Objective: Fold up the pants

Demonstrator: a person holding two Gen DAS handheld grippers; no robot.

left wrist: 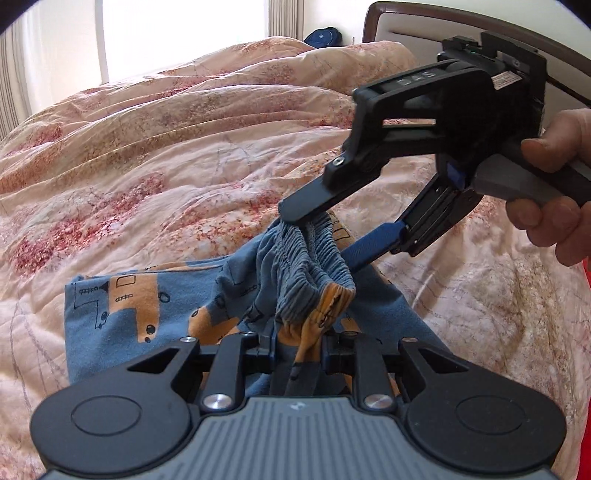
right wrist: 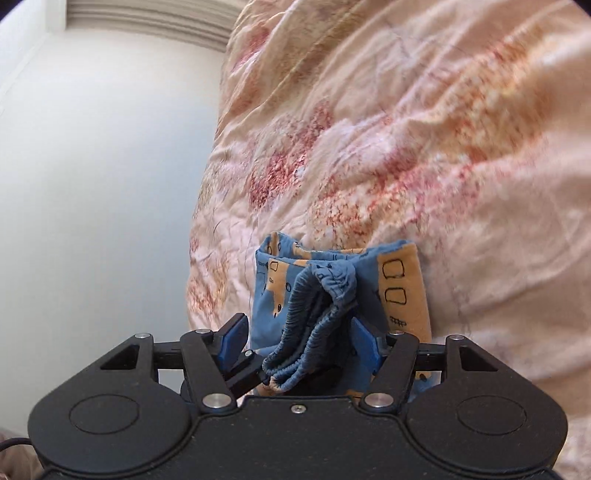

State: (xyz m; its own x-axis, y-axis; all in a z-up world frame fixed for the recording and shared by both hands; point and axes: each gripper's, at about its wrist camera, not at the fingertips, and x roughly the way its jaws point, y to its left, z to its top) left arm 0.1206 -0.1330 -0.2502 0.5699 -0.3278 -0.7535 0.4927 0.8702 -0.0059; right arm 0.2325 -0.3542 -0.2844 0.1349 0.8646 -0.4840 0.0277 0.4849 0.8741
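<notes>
Pants: the small blue cotton pants with orange truck drawings (left wrist: 140, 295) lie on the bed, near its edge, folded over on themselves.
Waistband: the ribbed, stretchy blue waistband (left wrist: 306, 258) is bunched up and lifted above the rest of the cloth.
Left gripper: the black left gripper with the grey ridged body (left wrist: 299, 345) points down at the pants. Its fingers are pulled close together and pinch a fold of the pants cloth just under the waistband.
Right gripper: the black right gripper with blue finger pads (left wrist: 325, 240) comes in from the right side. Its fingers stand apart. The waistband sits between them, against the black upper finger, and the blue pad (right wrist: 364, 341) is not squeezing it.
Hand: a person's hand (left wrist: 554, 192) holds the grey handle of the right gripper.
Bed cover: a puffy pink quilt with red flower patches (left wrist: 166, 147) covers the bed under the pants.
Behind: a brown headboard with a pale panel (left wrist: 413, 22) and a bright window with curtains (left wrist: 166, 29).
</notes>
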